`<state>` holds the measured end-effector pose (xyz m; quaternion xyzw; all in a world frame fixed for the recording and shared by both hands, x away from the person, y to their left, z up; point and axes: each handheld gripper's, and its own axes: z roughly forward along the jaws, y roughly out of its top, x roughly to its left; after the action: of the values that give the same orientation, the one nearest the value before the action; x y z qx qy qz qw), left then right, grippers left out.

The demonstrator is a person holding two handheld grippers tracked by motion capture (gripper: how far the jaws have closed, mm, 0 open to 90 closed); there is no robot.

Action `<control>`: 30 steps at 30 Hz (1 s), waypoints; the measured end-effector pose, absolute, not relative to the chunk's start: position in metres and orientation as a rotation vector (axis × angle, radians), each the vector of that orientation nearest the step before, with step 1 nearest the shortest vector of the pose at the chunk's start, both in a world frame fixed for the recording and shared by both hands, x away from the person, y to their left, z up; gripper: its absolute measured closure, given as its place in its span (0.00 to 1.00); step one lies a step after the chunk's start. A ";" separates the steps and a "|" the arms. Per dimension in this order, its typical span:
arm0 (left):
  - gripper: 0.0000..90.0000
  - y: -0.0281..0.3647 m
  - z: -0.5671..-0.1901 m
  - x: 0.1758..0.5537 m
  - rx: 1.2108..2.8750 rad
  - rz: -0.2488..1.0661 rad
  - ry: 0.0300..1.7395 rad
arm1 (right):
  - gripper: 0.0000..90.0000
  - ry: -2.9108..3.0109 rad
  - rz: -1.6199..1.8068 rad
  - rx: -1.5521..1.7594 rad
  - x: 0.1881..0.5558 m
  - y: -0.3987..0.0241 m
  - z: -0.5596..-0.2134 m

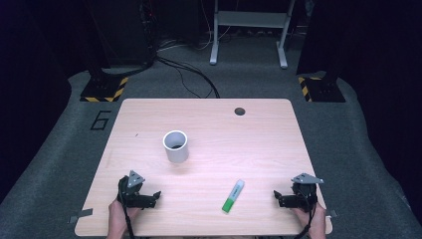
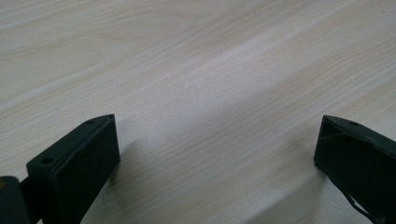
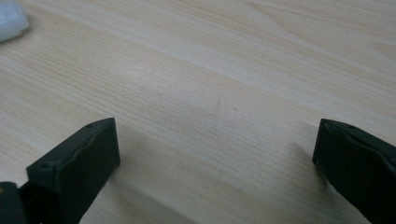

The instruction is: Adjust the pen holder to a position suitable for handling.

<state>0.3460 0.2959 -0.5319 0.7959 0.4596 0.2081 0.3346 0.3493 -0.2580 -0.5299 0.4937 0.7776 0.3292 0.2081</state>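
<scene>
Two grippers idle, marker awaiting pickup

Both units are resting low on the surface (image 1: 209, 114). The left gripper (image 1: 157, 194) and right gripper (image 1: 275, 194) are holding their fingers spread, nothing between them. A green-and-white marker (image 1: 233, 196) is lying flat between them, nearer the right, well apart from the white cup (image 1: 175, 146). It is looking light, rigid and smooth, likely rolling; mid-barrel is offering the best hold. Label print is proving too small to read.

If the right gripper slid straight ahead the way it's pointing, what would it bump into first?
Probably the green marker. The right gripper points left across the table, jaws open with only bare wood between them. The marker's white end may sit slightly off that line.
</scene>
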 end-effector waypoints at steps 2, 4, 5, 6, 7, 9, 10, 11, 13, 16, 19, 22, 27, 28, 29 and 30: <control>0.00 0.296 -0.531 0.345 2.091 0.546 1.199 | 0.00 2.159 0.921 1.378 0.349 -0.258 -0.530; 0.00 0.297 -0.530 0.346 2.096 0.533 1.203 | 0.00 2.162 0.923 1.378 0.349 -0.258 -0.530; 0.00 0.296 -0.531 0.346 2.079 0.533 1.210 | 0.00 2.163 0.924 1.376 0.349 -0.258 -0.530; 0.00 0.296 -0.531 0.346 2.080 0.533 1.210 | 0.00 2.163 0.924 1.376 0.349 -0.258 -0.530; 0.00 0.296 -0.531 0.346 2.079 0.536 1.211 | 0.00 2.163 0.924 1.377 0.349 -0.258 -0.530; 0.00 0.296 -0.531 0.346 2.064 0.546 1.212 | 0.00 2.162 0.924 1.379 0.349 -0.257 -0.530; 0.00 0.298 -0.531 0.347 2.026 0.520 1.213 | 0.00 2.161 0.926 1.379 0.349 -0.257 -0.530; 0.00 0.298 -0.531 0.347 2.026 0.520 1.213 | 0.00 2.161 0.926 1.379 0.349 -0.257 -0.530; 0.00 0.301 -0.529 0.348 2.011 0.494 1.223 | 0.00 2.163 0.926 1.378 0.349 -0.258 -0.530; 0.00 0.301 -0.528 0.350 1.977 0.482 1.224 | 0.00 2.163 0.926 1.377 0.349 -0.258 -0.530; 0.00 0.301 -0.523 0.352 1.971 0.468 1.214 | 0.00 2.163 0.926 1.377 0.349 -0.258 -0.530; 0.00 0.300 -0.518 0.355 1.957 0.451 1.208 | 0.00 2.163 0.926 1.377 0.349 -0.258 -0.530; 0.00 0.296 -0.506 0.364 1.948 0.428 1.184 | 0.00 2.164 0.920 1.370 0.350 -0.258 -0.530; 0.00 0.296 -0.505 0.365 1.941 0.424 1.183 | 0.00 2.169 0.918 1.367 0.349 -0.258 -0.530; 0.00 0.294 -0.503 0.367 1.937 0.422 1.180 | 0.00 2.169 0.918 1.367 0.349 -0.258 -0.530; 0.00 0.293 -0.501 0.368 1.931 0.423 1.174 | 0.00 2.169 0.919 1.366 0.349 -0.258 -0.530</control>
<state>0.3683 0.2932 -0.5009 0.7666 0.4658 0.1677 0.4089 0.3495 -0.2581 -0.5300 0.4906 0.7792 0.3300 0.2078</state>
